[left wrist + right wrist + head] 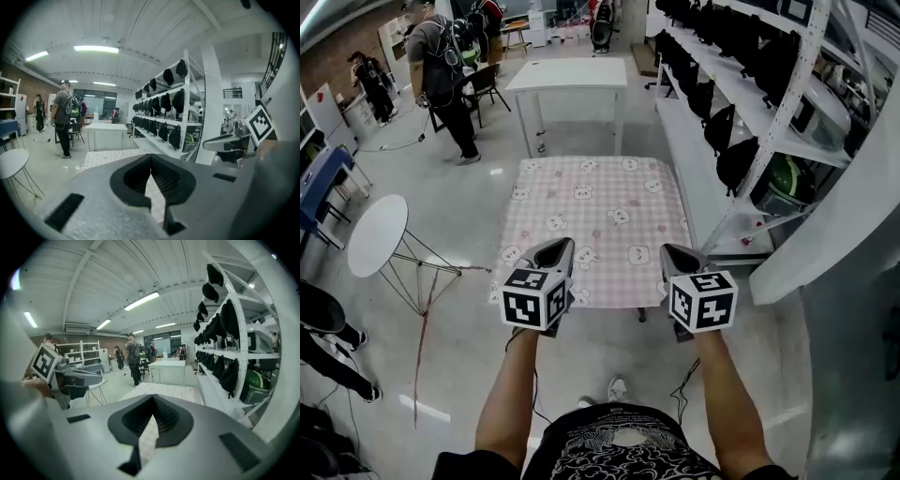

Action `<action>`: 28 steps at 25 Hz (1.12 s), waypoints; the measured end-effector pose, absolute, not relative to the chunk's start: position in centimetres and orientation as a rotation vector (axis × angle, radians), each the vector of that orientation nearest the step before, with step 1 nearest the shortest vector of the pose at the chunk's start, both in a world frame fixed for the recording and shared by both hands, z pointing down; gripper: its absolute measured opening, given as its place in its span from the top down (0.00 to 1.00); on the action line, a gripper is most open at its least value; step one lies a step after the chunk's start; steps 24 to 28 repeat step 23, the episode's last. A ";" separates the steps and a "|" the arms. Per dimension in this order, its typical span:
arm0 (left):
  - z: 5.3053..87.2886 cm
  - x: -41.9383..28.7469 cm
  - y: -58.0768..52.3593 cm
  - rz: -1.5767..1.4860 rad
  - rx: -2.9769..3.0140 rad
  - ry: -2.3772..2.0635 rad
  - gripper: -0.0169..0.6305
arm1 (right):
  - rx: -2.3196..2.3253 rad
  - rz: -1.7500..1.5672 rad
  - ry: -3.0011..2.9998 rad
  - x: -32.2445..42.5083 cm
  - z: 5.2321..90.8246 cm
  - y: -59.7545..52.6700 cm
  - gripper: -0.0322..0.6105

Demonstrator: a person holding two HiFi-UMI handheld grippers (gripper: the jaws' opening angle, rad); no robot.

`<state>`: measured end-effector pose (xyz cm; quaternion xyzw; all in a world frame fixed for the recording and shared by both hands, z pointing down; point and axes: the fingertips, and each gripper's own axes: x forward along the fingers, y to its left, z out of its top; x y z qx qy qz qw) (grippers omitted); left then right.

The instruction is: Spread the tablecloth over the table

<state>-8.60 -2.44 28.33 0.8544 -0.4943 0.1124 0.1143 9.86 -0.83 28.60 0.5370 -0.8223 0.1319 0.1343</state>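
A pink checked tablecloth printed with small bears lies flat over a rectangular table, its near edge hanging just below my hands. My left gripper hovers above the near left part of the cloth and my right gripper above the near right part. Both are raised off the cloth and point away from me. In the left gripper view the left gripper has its jaws together with nothing between them, and the cloth lies beyond. The right gripper looks the same in its own view, above the cloth.
A white rectangular table stands beyond the covered one. A round white side table is to the left, with a red cable on the floor. A tall shelf rack with dark bags runs along the right. A person stands at back left.
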 end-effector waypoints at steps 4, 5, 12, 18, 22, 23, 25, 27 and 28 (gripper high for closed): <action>28.3 -7.9 -2.4 0.410 2.567 -1.451 0.97 | 1.555 0.339 -2.425 9.8 27.5 -1.1 0.94; 28.2 -7.8 -2.5 0.416 2.571 -1.452 0.97 | 1.556 0.326 -2.427 9.8 27.3 -1.2 0.95; 27.6 -8.3 -3.6 0.416 2.555 -1.474 0.97 | 1.567 0.271 -2.423 10.4 26.5 -2.3 0.95; 27.6 -8.1 -4.3 0.431 2.556 -1.472 0.97 | 1.566 0.244 -2.425 10.5 26.4 -3.1 0.95; 27.9 -8.0 -4.7 0.442 2.557 -1.467 0.97 | 1.573 0.249 -2.425 10.6 26.5 -3.6 0.94; 28.0 -8.0 -4.8 0.445 2.556 -1.465 0.97 | 1.573 0.253 -2.425 10.5 26.6 -3.7 0.95; 28.0 -8.0 -4.8 0.445 2.556 -1.465 0.97 | 1.573 0.253 -2.425 10.5 26.6 -3.7 0.95; 28.0 -8.0 -4.8 0.445 2.556 -1.465 0.97 | 1.573 0.253 -2.425 10.5 26.6 -3.7 0.95; 28.0 -8.0 -4.8 0.445 2.556 -1.465 0.97 | 1.573 0.253 -2.425 10.5 26.6 -3.7 0.95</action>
